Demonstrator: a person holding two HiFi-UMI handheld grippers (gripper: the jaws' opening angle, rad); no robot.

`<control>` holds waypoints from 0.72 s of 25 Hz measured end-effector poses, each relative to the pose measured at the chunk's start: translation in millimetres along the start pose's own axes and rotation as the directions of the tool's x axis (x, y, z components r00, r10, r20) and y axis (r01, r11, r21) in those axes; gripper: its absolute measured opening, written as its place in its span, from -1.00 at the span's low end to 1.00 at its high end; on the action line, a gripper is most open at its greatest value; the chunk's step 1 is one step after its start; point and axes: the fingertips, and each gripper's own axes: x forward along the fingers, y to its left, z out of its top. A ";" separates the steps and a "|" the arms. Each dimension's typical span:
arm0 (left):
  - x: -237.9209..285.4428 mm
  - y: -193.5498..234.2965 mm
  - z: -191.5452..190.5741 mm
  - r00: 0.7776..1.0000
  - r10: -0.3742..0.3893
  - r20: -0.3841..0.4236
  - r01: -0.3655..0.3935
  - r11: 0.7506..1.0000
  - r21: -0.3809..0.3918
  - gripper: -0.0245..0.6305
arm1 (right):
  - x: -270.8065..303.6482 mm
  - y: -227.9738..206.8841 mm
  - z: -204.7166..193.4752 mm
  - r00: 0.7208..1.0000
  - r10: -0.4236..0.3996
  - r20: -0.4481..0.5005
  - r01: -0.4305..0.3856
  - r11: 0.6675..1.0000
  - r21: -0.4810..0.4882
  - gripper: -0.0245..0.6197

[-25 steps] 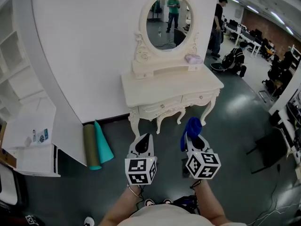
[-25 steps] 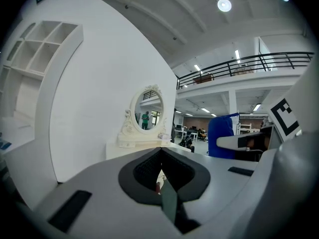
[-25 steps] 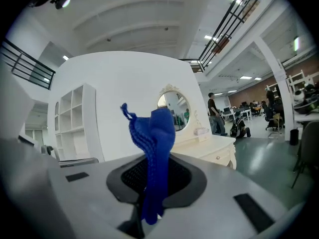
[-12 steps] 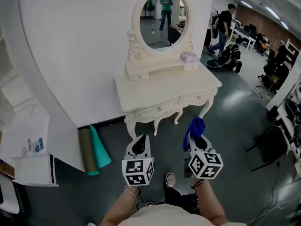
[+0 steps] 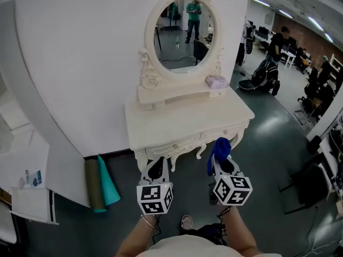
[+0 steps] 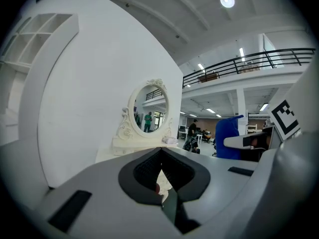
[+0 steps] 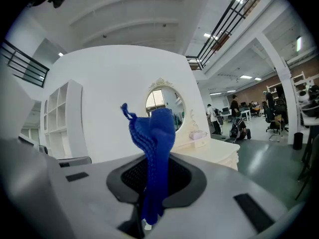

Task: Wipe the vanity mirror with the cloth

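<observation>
Blue knitted cloth [image 7: 152, 148] is held clamped by the right gripper [image 5: 221, 155]; the left gripper [image 5: 155, 164] is closed on nothing. Cream carved vanity table [image 5: 182, 123] and oval mirror [image 5: 183, 32] are seen nearer than before, untouched.

the cloth [image 7: 154, 133] is a blue knit, ribbed, fuzzy and matt, pinched in the right hand-held gripper [image 7: 149, 180], whose shell, like that of the left hand-held gripper [image 6: 162, 178], looks like smooth matt grey plastic round dark, finely gridded pads [image 7: 133, 177]. the vanity mirror [image 5: 182, 28] has glossy glass in a carved cream frame with a soft satin paint, as has the smooth bench [image 5: 182, 119]. the floor [image 5: 278, 133] is dark and sheeny, the wall [image 5: 80, 63] flat matt white.
</observation>
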 end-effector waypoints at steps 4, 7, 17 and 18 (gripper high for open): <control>47.1 -11.3 9.4 1.000 0.011 0.006 -0.011 1.000 0.007 -0.91 | 37.3 -29.6 19.5 1.000 0.024 0.005 -0.024 1.000 -0.001 -0.72; 80.5 -20.3 13.1 1.000 0.020 0.004 -0.020 1.000 0.009 -0.91 | 62.4 -49.2 28.4 0.999 0.047 -0.001 -0.047 0.999 -0.002 -0.72; 153.6 -32.2 -1.1 0.998 0.055 -0.042 -0.054 0.998 0.016 -0.91 | 127.4 -98.2 18.8 0.994 0.097 -0.058 -0.094 0.994 0.054 -0.72; 159.4 -31.5 -3.2 0.997 0.059 -0.050 -0.058 0.998 0.012 -0.91 | 132.3 -102.5 17.5 0.993 0.097 -0.064 -0.094 0.994 0.057 -0.72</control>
